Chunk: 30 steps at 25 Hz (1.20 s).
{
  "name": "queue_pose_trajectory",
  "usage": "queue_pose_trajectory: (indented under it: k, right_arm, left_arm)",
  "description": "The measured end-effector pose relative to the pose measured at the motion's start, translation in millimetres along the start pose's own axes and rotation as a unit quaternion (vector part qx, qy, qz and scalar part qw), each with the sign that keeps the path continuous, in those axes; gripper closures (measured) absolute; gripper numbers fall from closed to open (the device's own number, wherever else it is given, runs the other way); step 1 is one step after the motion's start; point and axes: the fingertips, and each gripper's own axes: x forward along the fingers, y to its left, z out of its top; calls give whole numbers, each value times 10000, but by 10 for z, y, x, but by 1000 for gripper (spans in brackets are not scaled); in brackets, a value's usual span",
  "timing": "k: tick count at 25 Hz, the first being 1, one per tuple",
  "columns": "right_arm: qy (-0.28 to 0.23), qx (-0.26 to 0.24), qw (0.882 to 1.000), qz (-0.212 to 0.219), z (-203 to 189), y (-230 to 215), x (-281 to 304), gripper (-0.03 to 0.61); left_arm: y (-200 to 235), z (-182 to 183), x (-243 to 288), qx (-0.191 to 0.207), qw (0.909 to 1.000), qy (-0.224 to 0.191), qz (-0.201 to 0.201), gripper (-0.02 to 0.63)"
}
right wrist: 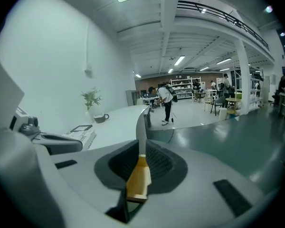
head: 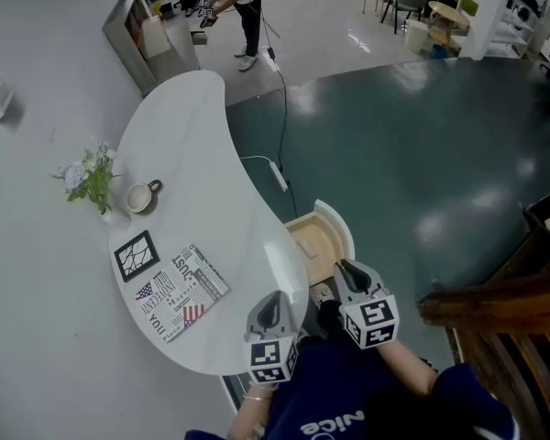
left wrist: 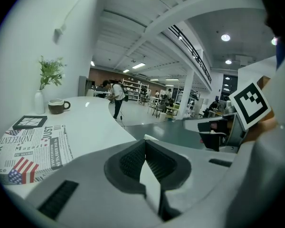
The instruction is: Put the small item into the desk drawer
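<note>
The white curved desk [head: 192, 145] has its drawer [head: 341, 232] pulled out to the right, showing a wooden inside behind a white curved front. My right gripper [head: 345, 267] hovers just above the drawer's near end. Its jaws [right wrist: 141, 146] stand almost together with a narrow slit between them. Through that slit I see only a white edge and the drawer's wood [right wrist: 137, 179], and nothing is held. My left gripper [head: 273, 299] sits over the desk's near edge, with its pads [left wrist: 133, 163] meeting on nothing. No small item shows clearly in any view.
On the desk lie a printed magazine [head: 185, 291], a black square mat [head: 136, 253], a cup [head: 142, 196] and a small plant vase [head: 93, 183]. A cable with a power strip [head: 277, 174] crosses the floor. Wooden furniture [head: 504, 328] stands at the right. A person [head: 247, 7] stands far off.
</note>
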Motion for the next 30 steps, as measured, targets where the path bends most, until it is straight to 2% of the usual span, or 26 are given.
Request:
queue_pose_trajectory:
  k: [3, 8, 13, 21, 30]
  right_arm:
    - [-146, -71, 9999, 48, 54, 27, -52, 569]
    - [-353, 11, 9989, 301, 96, 79, -125, 571]
    - [-325, -166, 9989, 288, 63, 118, -147, 572]
    - [-254, -113, 9994, 228, 12, 108, -154, 572]
    - [-225, -239, 9991, 282, 32, 158, -116, 572]
  left_arm:
    - [-46, 27, -6, 44, 9999, -83, -66, 609]
    - [-117, 44, -21, 108, 9998, -150, -103, 609]
    - [-142, 44, -34, 113, 9997, -189, -118, 609]
    - [-153, 54, -14, 129, 9996, -192, -146, 609]
    - [-73, 49, 1, -45, 9998, -202, -37, 609]
